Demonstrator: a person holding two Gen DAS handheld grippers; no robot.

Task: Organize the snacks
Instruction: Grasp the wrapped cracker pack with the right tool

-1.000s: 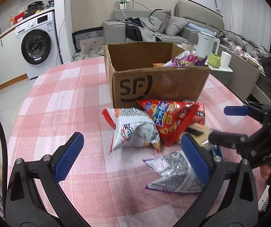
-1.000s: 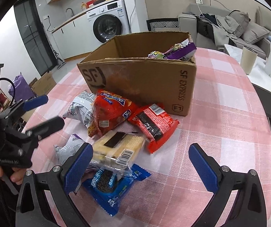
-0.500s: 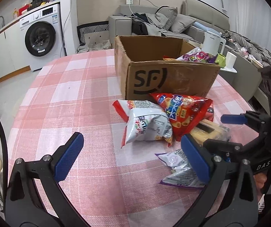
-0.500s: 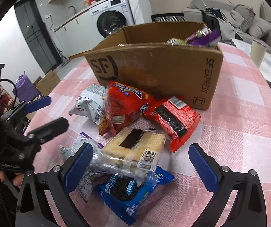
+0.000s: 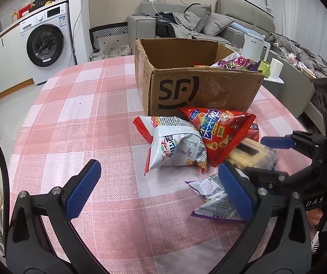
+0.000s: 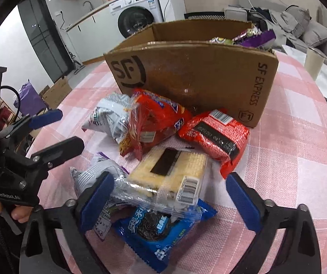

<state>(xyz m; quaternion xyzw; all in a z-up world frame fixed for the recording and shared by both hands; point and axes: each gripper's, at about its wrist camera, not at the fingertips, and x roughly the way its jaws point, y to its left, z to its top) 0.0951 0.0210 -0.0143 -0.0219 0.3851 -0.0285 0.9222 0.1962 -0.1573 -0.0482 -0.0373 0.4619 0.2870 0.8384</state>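
Right wrist view only: blue cookie packet under cracker pack.

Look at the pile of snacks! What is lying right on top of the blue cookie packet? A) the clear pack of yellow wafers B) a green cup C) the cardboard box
A: in the right wrist view, the clear pack of yellow wafers overlaps the top edge of the blue cookie packet, between the open right claw tips.

Pink-white checked tablecloth, brown cardboard box, blue cookie packet, red chip bag
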